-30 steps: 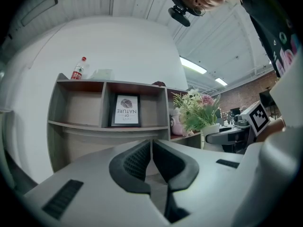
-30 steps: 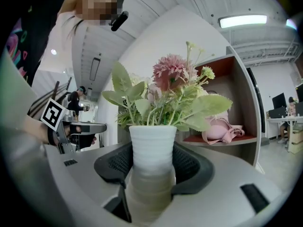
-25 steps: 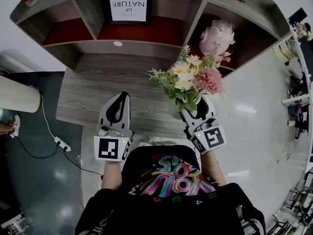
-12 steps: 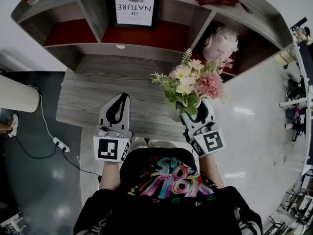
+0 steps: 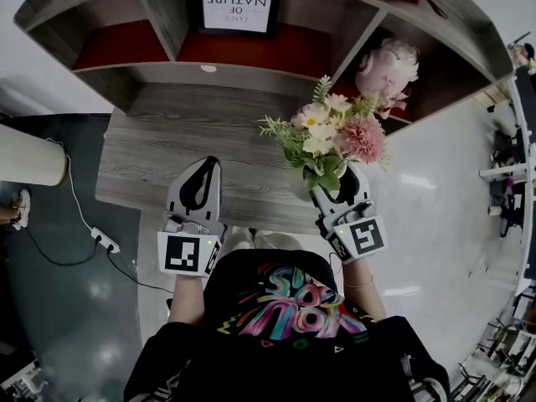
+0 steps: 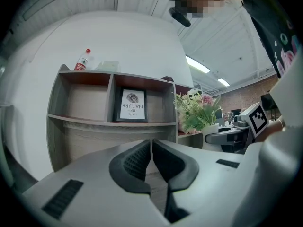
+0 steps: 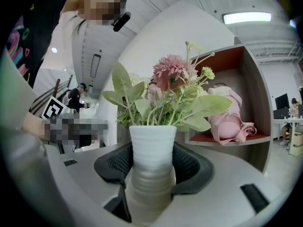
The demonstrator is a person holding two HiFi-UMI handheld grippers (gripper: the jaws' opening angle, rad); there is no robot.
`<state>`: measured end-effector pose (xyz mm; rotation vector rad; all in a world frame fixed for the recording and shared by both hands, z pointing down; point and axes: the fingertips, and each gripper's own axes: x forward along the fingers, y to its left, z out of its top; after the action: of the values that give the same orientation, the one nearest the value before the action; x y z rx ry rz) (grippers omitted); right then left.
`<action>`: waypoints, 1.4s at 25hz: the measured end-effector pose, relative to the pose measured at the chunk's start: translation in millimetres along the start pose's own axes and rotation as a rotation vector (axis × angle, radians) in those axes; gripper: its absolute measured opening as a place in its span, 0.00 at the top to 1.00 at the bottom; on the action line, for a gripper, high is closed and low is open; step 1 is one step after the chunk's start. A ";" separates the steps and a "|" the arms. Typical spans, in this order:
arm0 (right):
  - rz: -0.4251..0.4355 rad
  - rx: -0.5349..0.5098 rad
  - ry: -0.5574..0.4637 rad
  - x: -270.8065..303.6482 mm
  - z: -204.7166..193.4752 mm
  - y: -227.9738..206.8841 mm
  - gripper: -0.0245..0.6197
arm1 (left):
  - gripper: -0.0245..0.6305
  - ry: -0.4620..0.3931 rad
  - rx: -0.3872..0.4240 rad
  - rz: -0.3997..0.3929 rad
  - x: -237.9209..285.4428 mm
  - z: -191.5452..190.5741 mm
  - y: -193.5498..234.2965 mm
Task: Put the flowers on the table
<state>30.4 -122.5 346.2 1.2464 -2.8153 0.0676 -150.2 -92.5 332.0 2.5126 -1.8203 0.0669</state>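
Observation:
The flowers [image 5: 328,134], a pink, cream and green bunch, stand in a white ribbed vase [image 7: 152,160]. My right gripper [image 5: 337,193] is shut on that vase, with both pads against its sides, and holds it upright over the near right part of the grey wooden table [image 5: 159,153]. Whether the vase base touches the tabletop cannot be told. My left gripper [image 5: 209,166] is shut with nothing in it and rests level over the table's near edge, left of the flowers. In the left gripper view the bunch [image 6: 196,111] shows to the right of the jaws.
Behind the table stands a shelf unit [image 5: 201,53] with a framed print [image 5: 237,2] and a pink flower ornament [image 5: 387,65] in its right compartment. A bottle [image 6: 81,63] sits on top. A white cylinder [image 5: 29,157] and a power strip [image 5: 105,241] are at the left.

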 end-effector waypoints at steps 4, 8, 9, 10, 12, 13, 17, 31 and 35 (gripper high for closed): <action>0.006 0.006 -0.016 -0.1 2.9 -2.4 0.56 | 0.91 0.015 -0.014 0.001 -0.9 -3.8 -5.4; 0.017 0.013 -0.011 2.9 -7.3 -3.2 0.56 | 0.91 0.031 -0.015 0.015 -2.2 -8.6 -4.2; 0.020 0.017 -0.009 3.4 -11.1 -3.6 0.56 | 0.91 0.035 -0.015 0.021 -2.2 -10.7 -3.1; 0.021 0.022 -0.010 4.1 -14.4 -4.4 0.56 | 0.91 0.038 -0.017 0.027 -1.7 -13.2 -2.0; 0.022 0.028 -0.006 5.4 -23.6 -7.5 0.56 | 0.91 0.047 -0.021 0.037 0.5 -19.4 -0.4; 0.020 0.032 -0.008 7.1 -27.4 -9.3 0.56 | 0.91 0.052 -0.022 0.040 1.5 -22.6 0.0; 0.009 0.040 -0.006 13.2 -45.7 -15.5 0.56 | 0.91 0.078 -0.023 0.041 1.3 -34.8 -2.2; -0.046 0.056 0.009 15.6 -85.7 -27.1 0.56 | 0.91 0.133 -0.038 0.014 -0.1 -60.0 -24.8; -0.047 0.056 -0.012 17.4 -85.1 -29.3 0.56 | 0.91 0.135 -0.045 0.005 4.7 -61.9 -29.7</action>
<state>43.8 -149.5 432.8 1.3279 -2.8110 0.1386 -121.3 -84.3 393.9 2.4097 -1.7574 0.1888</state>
